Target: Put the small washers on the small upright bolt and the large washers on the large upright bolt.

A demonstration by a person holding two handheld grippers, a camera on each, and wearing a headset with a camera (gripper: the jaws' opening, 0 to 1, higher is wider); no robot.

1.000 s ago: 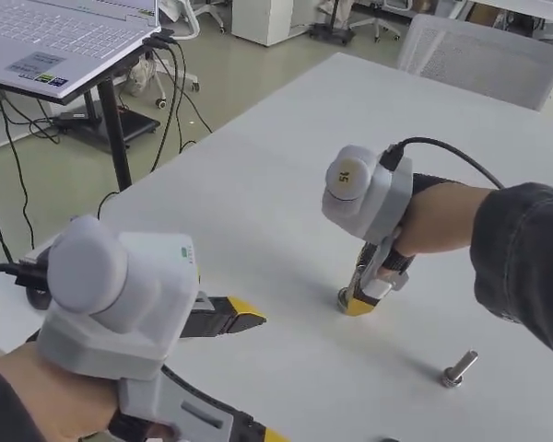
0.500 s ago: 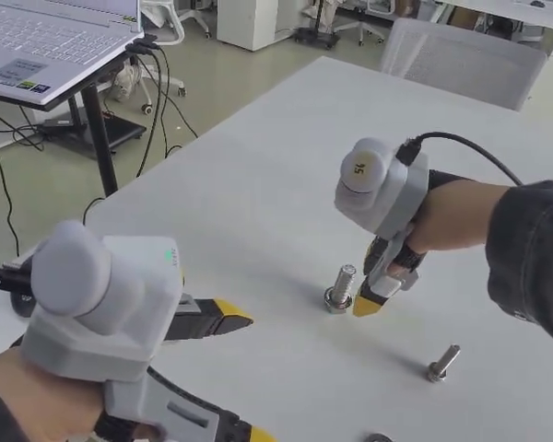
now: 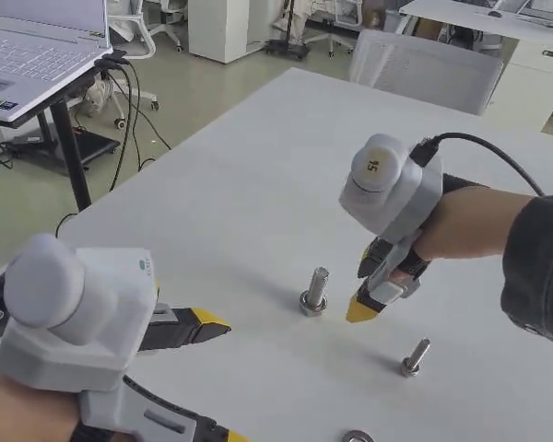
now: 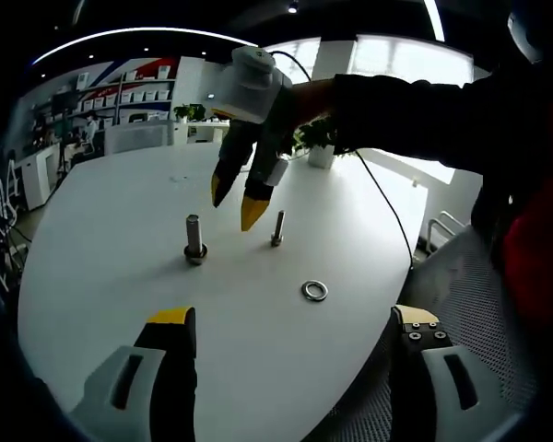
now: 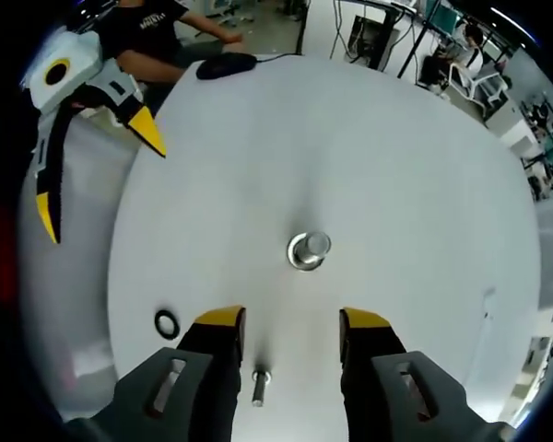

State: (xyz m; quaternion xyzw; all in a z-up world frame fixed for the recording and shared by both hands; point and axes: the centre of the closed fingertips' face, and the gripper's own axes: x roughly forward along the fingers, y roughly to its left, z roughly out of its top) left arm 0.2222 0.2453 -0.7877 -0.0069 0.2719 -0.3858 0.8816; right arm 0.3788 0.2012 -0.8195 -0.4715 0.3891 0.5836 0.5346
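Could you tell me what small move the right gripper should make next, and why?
Probably lower the right gripper onto the small bolt and close on it. The large bolt stands upright, but the small one lies on its side, and the right gripper's open, empty jaws hover close above it.

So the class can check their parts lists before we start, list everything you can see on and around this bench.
Table: one, white, under everything.
Large bolt: one, silver, upright mid-table.
Small bolt: one, silver, on the table near the right tool.
Washer: one, silver, flat near the table's front edge.
Laptop: one, pale, on a stand left of the table.
Chair: one, grey, at the far end.
Left tool: one, white, yellow tips, open, empty.
Right tool: one, same colours, open, beside the large bolt.
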